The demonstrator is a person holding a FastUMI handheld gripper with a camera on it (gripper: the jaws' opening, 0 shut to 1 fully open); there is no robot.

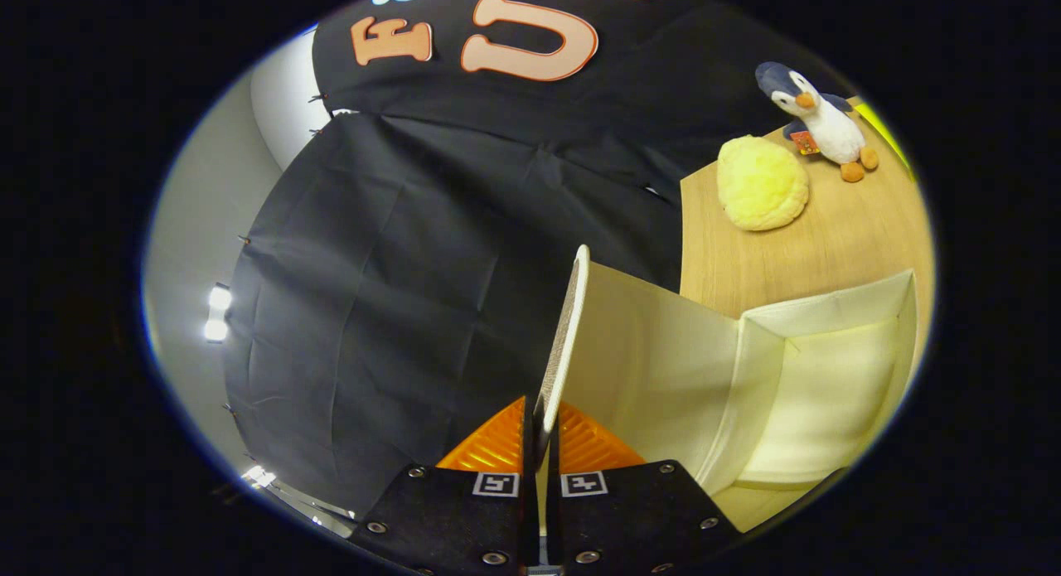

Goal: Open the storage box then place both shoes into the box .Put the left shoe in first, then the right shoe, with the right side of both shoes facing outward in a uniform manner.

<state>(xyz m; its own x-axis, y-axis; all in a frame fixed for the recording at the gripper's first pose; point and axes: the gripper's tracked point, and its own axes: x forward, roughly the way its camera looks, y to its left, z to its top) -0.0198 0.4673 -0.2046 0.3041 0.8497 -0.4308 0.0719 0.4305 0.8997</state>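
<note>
Between our fingers [540, 443] we pinch the raised lid [565, 336] edge-on; the box [812, 377] interior is partly cut off.

One cam, riding on the gripper [540, 431], fisheye, looks fwd along both fingers, v. close to the lid [572, 327] they clamp edge-on. View is rolled: wooden table [796, 253] sits off to one side, open storage box [821, 385] just past the fingers, booth cloth wall [398, 269] beyond.
</note>
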